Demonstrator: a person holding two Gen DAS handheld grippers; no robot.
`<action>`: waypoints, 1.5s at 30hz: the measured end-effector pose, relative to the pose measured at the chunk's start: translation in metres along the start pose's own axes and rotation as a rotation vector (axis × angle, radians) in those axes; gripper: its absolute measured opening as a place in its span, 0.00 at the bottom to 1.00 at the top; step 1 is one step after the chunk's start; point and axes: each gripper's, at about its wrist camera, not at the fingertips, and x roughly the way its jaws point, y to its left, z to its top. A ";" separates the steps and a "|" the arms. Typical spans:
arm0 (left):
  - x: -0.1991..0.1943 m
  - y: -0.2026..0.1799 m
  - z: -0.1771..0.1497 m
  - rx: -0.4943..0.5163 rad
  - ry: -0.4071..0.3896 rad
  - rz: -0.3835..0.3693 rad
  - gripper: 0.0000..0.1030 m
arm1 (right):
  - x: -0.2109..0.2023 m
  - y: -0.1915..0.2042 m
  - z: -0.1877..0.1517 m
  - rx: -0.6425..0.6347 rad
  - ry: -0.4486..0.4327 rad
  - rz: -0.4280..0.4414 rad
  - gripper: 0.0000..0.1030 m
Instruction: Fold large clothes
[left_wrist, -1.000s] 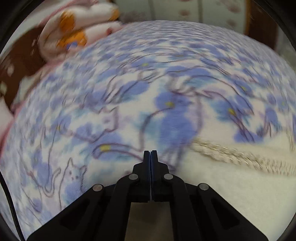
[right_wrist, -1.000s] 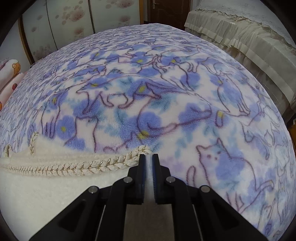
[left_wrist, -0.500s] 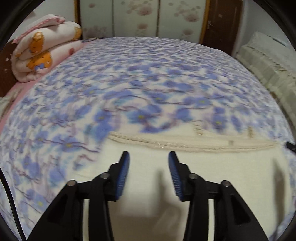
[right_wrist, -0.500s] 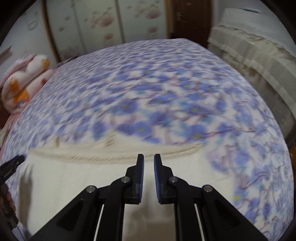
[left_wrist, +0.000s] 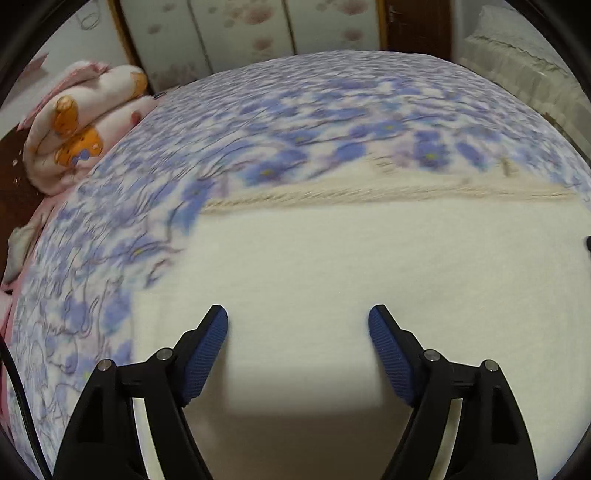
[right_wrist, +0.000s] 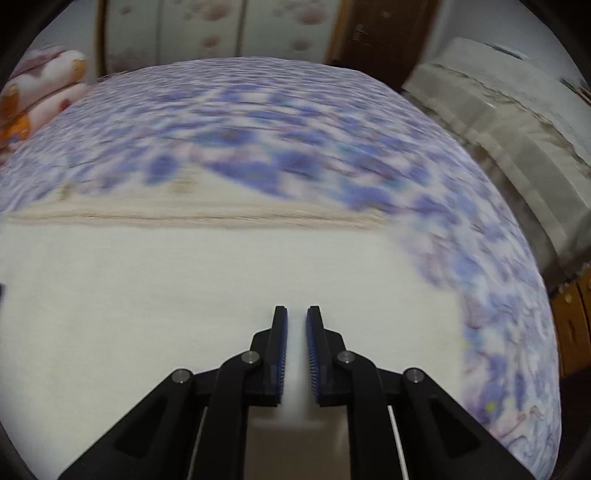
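Observation:
A cream-white knitted garment (left_wrist: 351, 266) lies flat on the blue cat-print bed cover (left_wrist: 295, 122), its braided hem (left_wrist: 369, 192) along the far side. It also shows in the right wrist view (right_wrist: 184, 280), with the hem (right_wrist: 184, 218) blurred. My left gripper (left_wrist: 297, 321) is wide open and empty above the garment's near left part. My right gripper (right_wrist: 296, 321) hovers above the garment's near right part with its jaws a narrow gap apart and nothing visibly between them.
A rolled pink bear-print quilt (left_wrist: 77, 125) lies at the bed's far left. Floral wardrobe doors (left_wrist: 251, 33) and a brown door (right_wrist: 376, 33) stand behind the bed. A second bed with a beige cover (right_wrist: 517, 129) is on the right.
Both grippers have pulled back and up from the far hem. The left gripper, shut a second ago, has opened wide. The right gripper's narrow gap looks unchanged.

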 end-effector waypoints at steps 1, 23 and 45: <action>0.001 0.015 -0.004 -0.033 0.006 -0.020 0.78 | 0.003 -0.020 -0.004 0.028 0.003 -0.016 0.11; -0.116 -0.029 -0.079 -0.119 0.026 -0.188 0.82 | -0.115 0.063 -0.081 0.031 0.066 0.431 0.15; -0.087 0.044 -0.163 -0.298 0.215 -0.064 0.91 | -0.079 -0.066 -0.139 0.185 0.158 0.150 0.15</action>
